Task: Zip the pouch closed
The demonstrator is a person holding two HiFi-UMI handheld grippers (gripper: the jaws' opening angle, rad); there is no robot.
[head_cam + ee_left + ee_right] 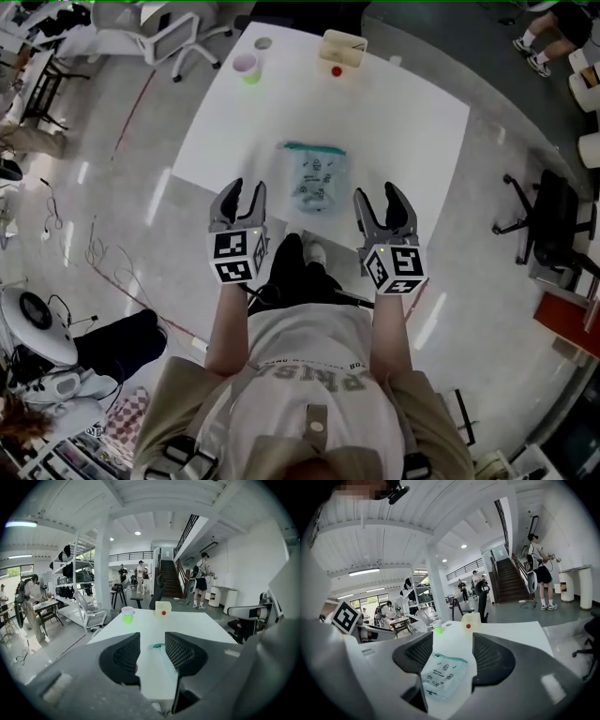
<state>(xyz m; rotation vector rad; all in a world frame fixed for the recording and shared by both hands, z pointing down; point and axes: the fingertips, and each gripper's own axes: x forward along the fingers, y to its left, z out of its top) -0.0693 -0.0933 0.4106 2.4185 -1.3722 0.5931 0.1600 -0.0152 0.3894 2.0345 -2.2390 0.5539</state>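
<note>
**Head view.**
- Pouch (316, 178): clear film with a teal zip strip along its far edge. It lies flat in the middle of the white surface (403, 122), and nothing touches it.
- Left gripper (246, 199) and right gripper (378, 202): both hover by the near edge, short of the pouch, one on each side. The fingers of both are apart and hold nothing.
- Cup (247, 67) and box (343, 47): at the far end, well apart from the pouch.

**Left gripper view.** The fingers are spread. Between them are bare surface and the pouch's teal corner (158, 646).

**Right gripper view.** The fingers are spread and empty. The pouch (443, 674) lies ahead between them, printed face up.

**Handling note.**
- The step in hand looks like the approach.
- One gripper should pin the pouch at the end of the zip.
- The other should pinch the slider and draw it straight along the strip.
- Unanchored, the thin film will likely slide or bunch.
- The slider's position cannot be made out.
</note>
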